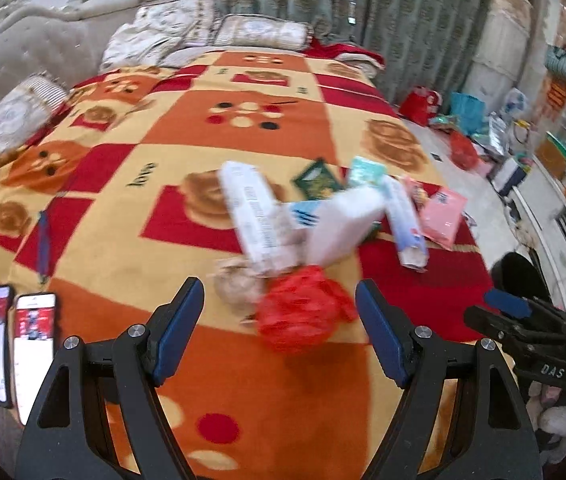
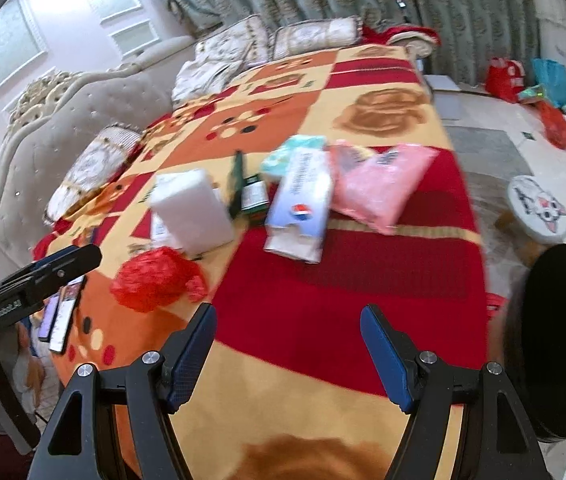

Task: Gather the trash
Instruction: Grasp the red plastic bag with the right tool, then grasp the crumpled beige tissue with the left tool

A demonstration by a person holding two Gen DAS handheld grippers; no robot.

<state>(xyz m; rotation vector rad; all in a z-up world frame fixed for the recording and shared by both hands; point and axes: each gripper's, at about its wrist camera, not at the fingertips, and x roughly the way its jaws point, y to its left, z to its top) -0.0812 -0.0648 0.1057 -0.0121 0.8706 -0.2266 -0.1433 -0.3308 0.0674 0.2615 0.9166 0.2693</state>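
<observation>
A bed (image 1: 131, 232) covered by a blanket (image 2: 363, 280) checked in red, orange and cream carries a loose heap of trash near its middle. The left gripper (image 1: 281, 316) hangs above the near part of the bed with its jaws spread wide and nothing between them; just beyond its tips lies a crumpled red plastic bag (image 1: 303, 312), touching a brownish wad of paper (image 1: 239, 284). Behind these sit a white box (image 1: 343, 224), a long white wrapper (image 1: 251, 216) with print on it, a pale blue packet (image 1: 405, 220), a dark green packet (image 1: 317, 180), a teal packet (image 1: 367, 172) and a pink packet (image 1: 443, 212), some overlapping each other.

The right gripper (image 2: 287, 344) is also held over the blanket, jaws spread and empty, above a red square nearer the bed's edge. From its view the red plastic bag (image 2: 155, 276) lies to the left, the white box (image 2: 193, 212) beyond it, and the pink packet (image 2: 383, 184) beside the pale blue packet (image 2: 303, 208).

Two phones (image 1: 19, 344) lie side by side at the bed's near left corner, screens lit. Pillows (image 1: 203, 28) rest at the far end below green curtains (image 1: 403, 12). A small round stool (image 2: 539, 208) stands on the floor beside the bed.
</observation>
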